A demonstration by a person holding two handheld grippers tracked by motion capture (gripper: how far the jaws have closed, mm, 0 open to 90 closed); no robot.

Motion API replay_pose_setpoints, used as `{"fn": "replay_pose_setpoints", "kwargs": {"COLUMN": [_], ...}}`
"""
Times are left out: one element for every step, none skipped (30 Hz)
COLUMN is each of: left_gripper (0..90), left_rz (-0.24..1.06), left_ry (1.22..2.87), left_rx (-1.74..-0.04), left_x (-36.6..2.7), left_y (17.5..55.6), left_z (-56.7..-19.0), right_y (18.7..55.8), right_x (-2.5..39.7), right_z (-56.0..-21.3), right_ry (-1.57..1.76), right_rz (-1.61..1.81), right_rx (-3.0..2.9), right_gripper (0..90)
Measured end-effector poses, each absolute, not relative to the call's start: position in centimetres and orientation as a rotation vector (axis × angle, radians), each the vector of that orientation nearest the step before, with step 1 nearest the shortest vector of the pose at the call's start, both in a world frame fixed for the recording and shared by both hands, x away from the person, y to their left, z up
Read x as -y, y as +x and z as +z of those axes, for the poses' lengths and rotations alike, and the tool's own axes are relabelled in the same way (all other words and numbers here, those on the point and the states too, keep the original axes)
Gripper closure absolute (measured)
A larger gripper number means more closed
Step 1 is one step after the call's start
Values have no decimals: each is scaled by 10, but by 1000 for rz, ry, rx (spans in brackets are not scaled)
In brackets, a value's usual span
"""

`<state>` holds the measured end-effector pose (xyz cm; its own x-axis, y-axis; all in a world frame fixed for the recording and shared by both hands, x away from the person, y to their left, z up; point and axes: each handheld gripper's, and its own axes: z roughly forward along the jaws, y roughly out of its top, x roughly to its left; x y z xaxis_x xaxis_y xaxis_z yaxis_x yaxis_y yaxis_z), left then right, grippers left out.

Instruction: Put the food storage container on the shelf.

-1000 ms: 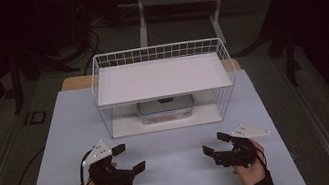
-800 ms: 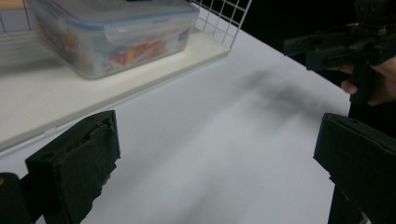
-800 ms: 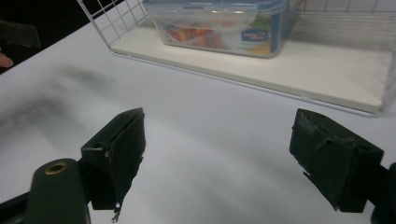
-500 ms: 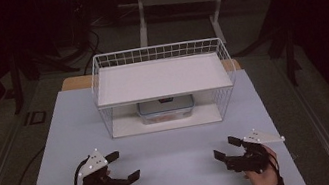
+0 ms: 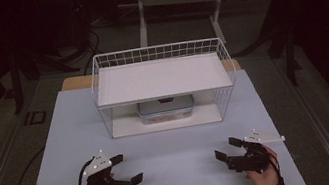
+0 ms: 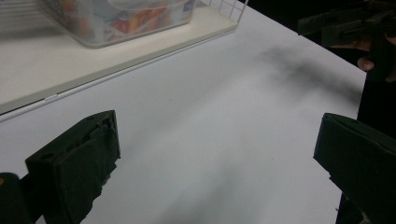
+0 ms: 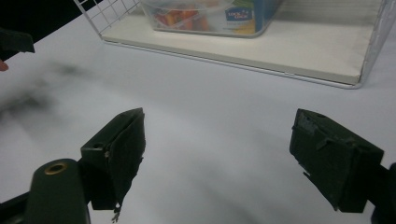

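While both tongs rest spread and empty on the counter (image 5: 171, 147), left tongs (image 5: 127, 168), then right tongs (image 5: 226, 149), a lidded plastic box (image 5: 165, 108) sits under the wire shelf (image 5: 162, 77): seemingly rigid, smooth, light; best gripped across its side walls.

Black left gripper (image 5: 126, 170), right gripper (image 5: 229, 148), blocky jaws, grey three-cornered plates, black cable

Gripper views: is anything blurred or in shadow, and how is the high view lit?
Left gripper view: the container is soft, the near jaws sharper, and a smeared dark shadow lies on the table. Right gripper view: the container label is legible, with blurry shadows at left. High view: the table is lit, the surroundings dark, and the picture is soft.
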<state>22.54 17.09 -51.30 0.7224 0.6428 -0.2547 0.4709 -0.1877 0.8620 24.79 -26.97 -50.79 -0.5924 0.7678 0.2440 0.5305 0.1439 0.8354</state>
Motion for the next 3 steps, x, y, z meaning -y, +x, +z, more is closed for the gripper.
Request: {"fn": "replay_pose_setpoints", "kwargs": {"left_gripper": [0,0,0], "left_rz": [193,193,195], "left_ry": [1831,1832,1834], "left_rx": [-869,-869,-866], "left_x": [-171,-170,-170], "left_y": [225,225,225], "left_z": [-513,-513,-513], "right_y": [248,248,248], "right_x": [269,269,269], "right_z": [-508,-508,-508], "right_ry": [1267,1265,1264], "right_rz": [1423,1420,1426], "right_rx": [-2183,-2185,-2185], "right_gripper": [180,180,180]}}
